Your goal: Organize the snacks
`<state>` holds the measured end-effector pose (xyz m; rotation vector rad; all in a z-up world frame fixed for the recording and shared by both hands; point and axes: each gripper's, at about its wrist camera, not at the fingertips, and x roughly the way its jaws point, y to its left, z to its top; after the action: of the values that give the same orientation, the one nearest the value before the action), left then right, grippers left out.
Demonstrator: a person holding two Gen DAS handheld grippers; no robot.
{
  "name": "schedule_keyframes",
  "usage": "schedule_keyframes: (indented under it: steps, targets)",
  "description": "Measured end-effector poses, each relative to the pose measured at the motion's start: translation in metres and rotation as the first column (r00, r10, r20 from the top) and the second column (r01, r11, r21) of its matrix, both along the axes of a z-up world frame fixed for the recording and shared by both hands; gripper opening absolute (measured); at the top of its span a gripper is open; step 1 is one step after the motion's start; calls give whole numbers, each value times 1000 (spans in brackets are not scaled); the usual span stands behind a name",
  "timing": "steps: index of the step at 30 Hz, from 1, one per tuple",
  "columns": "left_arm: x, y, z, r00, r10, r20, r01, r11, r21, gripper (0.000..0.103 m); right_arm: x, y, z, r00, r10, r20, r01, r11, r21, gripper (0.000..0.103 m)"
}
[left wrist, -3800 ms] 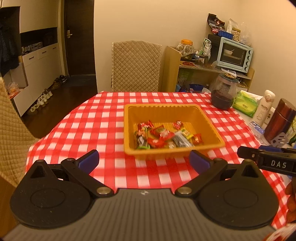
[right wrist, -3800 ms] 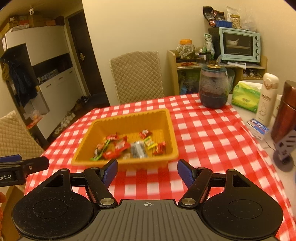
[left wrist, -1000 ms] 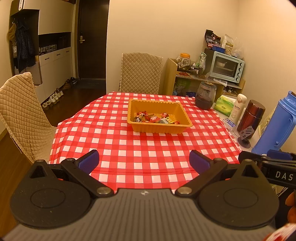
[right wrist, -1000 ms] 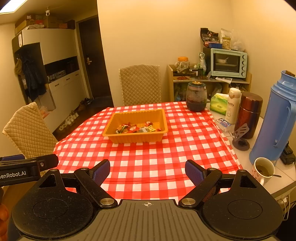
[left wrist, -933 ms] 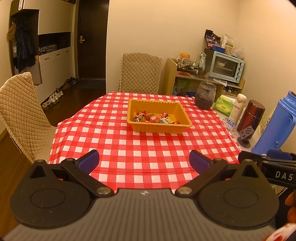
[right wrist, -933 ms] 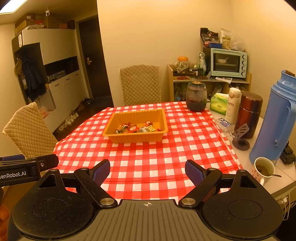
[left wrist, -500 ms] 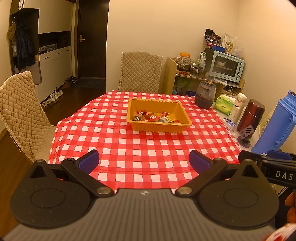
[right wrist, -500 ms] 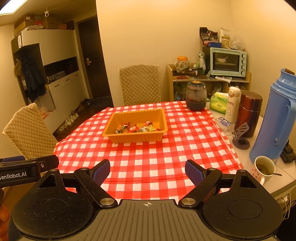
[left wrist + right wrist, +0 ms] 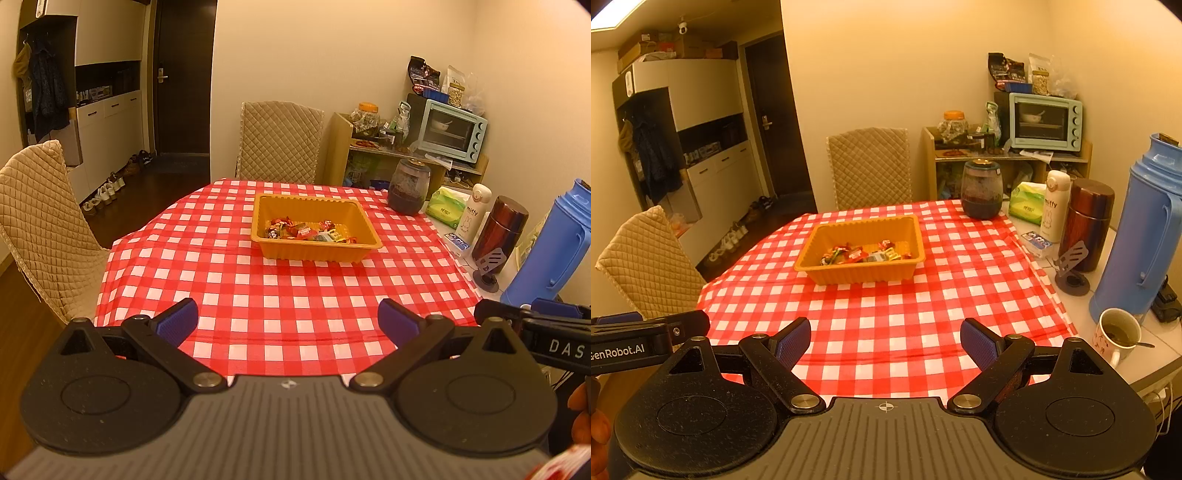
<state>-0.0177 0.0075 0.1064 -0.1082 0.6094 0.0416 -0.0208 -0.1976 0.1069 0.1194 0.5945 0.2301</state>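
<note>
An orange plastic tray [image 9: 365,227] [image 9: 807,251] sits in the middle of the red-and-white checked table [image 9: 288,288] [image 9: 923,295]. Several wrapped snacks [image 9: 306,232] [image 9: 860,254] lie in a heap on its floor. My left gripper [image 9: 288,319] hovers over the near table edge, open and empty, well short of the tray. My right gripper [image 9: 885,341] hangs beside it, also open with nothing between its blue pads. Each gripper's body shows at the edge of the other's view.
Along the table's right side stand a dark jar [image 9: 981,190], a tissue pack [image 9: 1027,206], a white bottle [image 9: 1054,206], a brown flask [image 9: 1089,221], a blue thermos [image 9: 1141,236] and a cup [image 9: 1115,334]. Quilted chairs [image 9: 279,142] [image 9: 40,225] stand at the far and left sides.
Since 3.8 s ago both grippers have pulled back from the tray toward the near table edge. Over the last second nothing visibly moves.
</note>
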Motion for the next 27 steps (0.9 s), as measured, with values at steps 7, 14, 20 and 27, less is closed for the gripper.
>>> schedule_keyframes:
  steps: [7, 14, 20, 27]
  targets:
    - [-1, -2, -2, 1000, 0, -1, 0, 1000, 0, 103, 0, -1, -3, 1000, -1, 0, 1, 1000, 4, 88]
    - [-2, -5, -5, 1000, -1, -3, 1, 1000, -2, 103, 0, -2, -3, 1000, 1, -1, -1, 1000, 3, 88]
    - [-1, -7, -7, 1000, 0, -5, 0, 1000, -2, 103, 0, -2, -3, 1000, 0, -1, 0, 1000, 4, 88]
    - [-2, -7, -8, 1000, -1, -5, 1, 1000, -3, 103, -1, -2, -6, 1000, -1, -3, 1, 1000, 6, 88]
